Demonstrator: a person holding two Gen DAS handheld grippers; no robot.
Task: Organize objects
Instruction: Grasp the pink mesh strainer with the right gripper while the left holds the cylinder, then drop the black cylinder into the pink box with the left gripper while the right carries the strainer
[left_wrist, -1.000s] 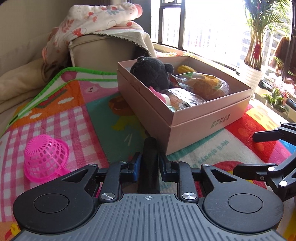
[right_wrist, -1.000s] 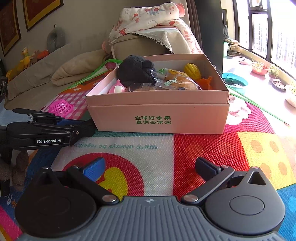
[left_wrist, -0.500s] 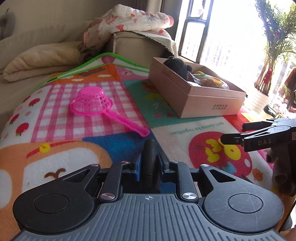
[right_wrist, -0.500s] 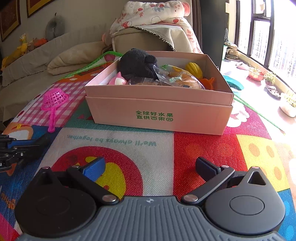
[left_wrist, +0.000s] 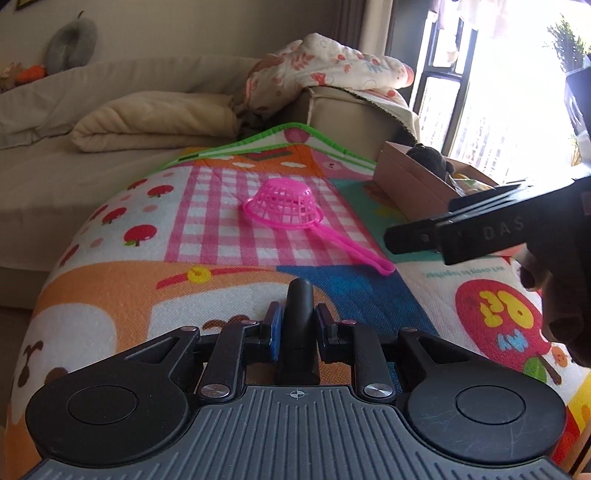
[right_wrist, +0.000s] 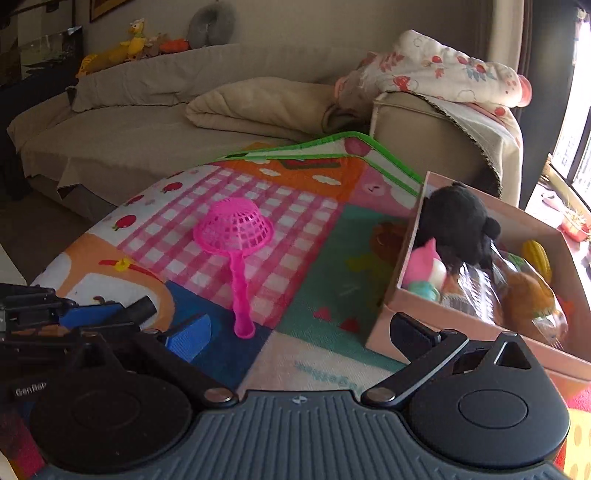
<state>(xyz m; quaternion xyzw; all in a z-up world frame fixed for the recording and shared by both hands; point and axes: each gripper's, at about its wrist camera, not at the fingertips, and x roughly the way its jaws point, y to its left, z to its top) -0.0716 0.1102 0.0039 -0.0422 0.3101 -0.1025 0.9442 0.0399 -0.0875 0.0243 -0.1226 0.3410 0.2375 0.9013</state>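
Observation:
A pink plastic strainer (left_wrist: 284, 201) lies upside down on the play mat (left_wrist: 110, 295), its handle pointing toward me. My left gripper (left_wrist: 298, 325) is shut on a black rod (left_wrist: 300, 306) and sits short of the handle's end. My right gripper (right_wrist: 299, 332) is open with nothing between its fingers, and the strainer (right_wrist: 234, 227) lies ahead of it to the left. The pink cardboard box (right_wrist: 443, 321) at its right holds a black plush (right_wrist: 458, 225) and other toys. Each gripper shows in the other's view: the right (left_wrist: 461, 229), the left (right_wrist: 110, 314).
A beige sofa (right_wrist: 129, 147) with a folded blanket (left_wrist: 155, 122) runs behind the mat. A flowered quilt (right_wrist: 443, 74) drapes over the sofa arm. Windows stand at the right. The mat's left edge drops to the floor.
Both views have swung left, away from the box and toward the pink strainer. The right gripper now reaches into the left view from the right. The left jaws stay shut on the rod.

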